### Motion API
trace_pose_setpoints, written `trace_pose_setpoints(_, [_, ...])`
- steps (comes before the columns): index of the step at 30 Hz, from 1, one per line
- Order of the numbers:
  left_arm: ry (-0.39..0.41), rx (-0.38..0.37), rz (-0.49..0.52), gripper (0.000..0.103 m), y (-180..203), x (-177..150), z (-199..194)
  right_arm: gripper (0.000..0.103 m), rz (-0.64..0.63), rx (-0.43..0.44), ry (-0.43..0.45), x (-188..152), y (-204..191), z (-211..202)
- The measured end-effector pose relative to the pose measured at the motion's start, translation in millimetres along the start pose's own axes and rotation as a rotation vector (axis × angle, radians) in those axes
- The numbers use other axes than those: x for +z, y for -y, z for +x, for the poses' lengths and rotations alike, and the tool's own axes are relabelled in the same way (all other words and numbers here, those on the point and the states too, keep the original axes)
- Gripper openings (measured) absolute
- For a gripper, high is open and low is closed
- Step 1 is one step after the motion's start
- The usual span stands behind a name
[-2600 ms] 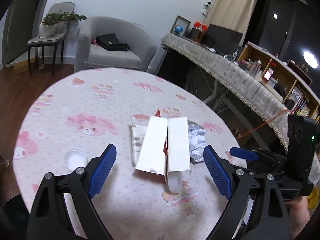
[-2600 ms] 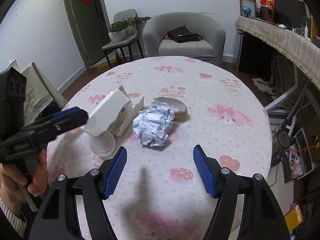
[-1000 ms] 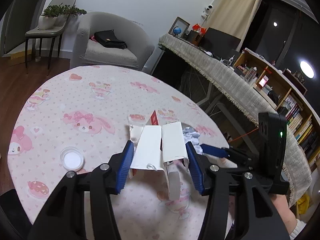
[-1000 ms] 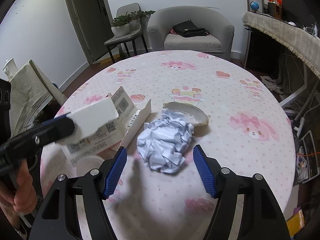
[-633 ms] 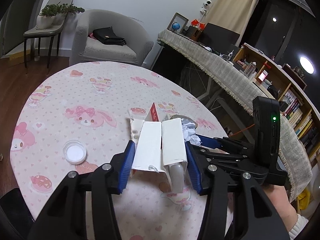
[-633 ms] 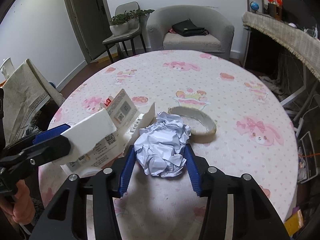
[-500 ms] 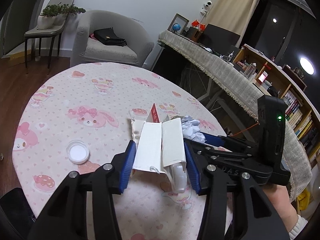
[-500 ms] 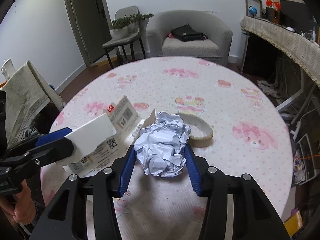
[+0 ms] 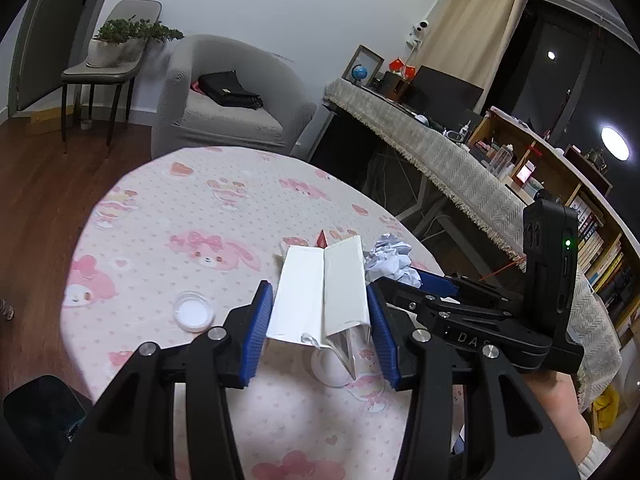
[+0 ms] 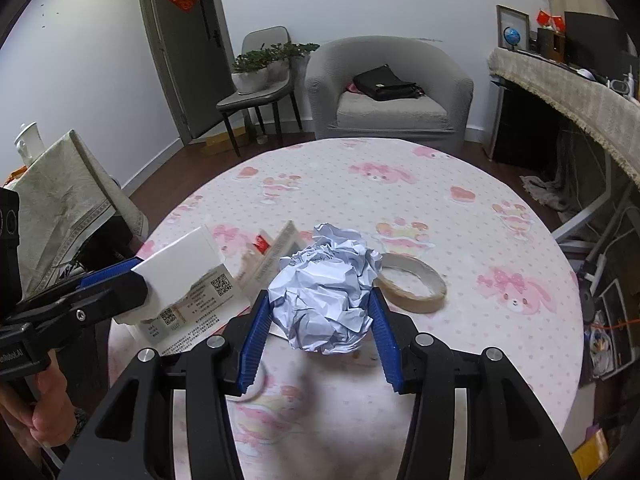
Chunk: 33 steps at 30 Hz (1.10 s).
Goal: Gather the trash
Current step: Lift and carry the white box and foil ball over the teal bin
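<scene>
I see a flattened white carton (image 9: 322, 292), printed with QR codes on one side, lifted clear of my table, tilted. Just beside it is a crumpled white paper ball (image 10: 326, 296), also raised. A tape ring (image 10: 412, 282) lies flat behind it.

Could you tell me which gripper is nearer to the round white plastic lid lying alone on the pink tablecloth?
Left. The left gripper, shut on the torn white cardboard box, is beside the round white plastic lid; the right gripper, clamping the crumpled paper ball, is farther away.
</scene>
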<state>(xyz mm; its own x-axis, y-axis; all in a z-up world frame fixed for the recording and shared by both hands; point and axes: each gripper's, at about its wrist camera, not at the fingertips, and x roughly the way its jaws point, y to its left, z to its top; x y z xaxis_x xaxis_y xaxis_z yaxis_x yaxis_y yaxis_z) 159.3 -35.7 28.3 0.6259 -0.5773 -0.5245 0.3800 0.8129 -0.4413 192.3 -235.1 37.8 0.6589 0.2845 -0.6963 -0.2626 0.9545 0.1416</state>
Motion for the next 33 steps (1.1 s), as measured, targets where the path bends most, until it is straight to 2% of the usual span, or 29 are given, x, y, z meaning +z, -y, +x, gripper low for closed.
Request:
trace_pose_setpoints(9, [0.043,0.046,0.000,0.050,-13.0,2.6,-33.6,0.050,-0.029,0.047,0.010,5.0,-30.5,-0.5])
trace_pose_setpoints(17, [0.086,0.128,0.000,0.050,-32.9,-0.1,-70.3,0.050,-0.054,0.103,0.009,7.0,-67.1,5.2])
trace_pose_setpoints(24, [0.119,0.244,-0.004,0.050,-56.2,-5.2,-102.4,0.050,-0.108,0.170,0.001,7.8,-115.4,14.0])
trace_pose_setpoints(33, [0.098,0.406,-0.021,0.050,-97.5,-23.4,-129.9,0.050,-0.185,0.247,-0.015,6.6,-174.5,23.9])
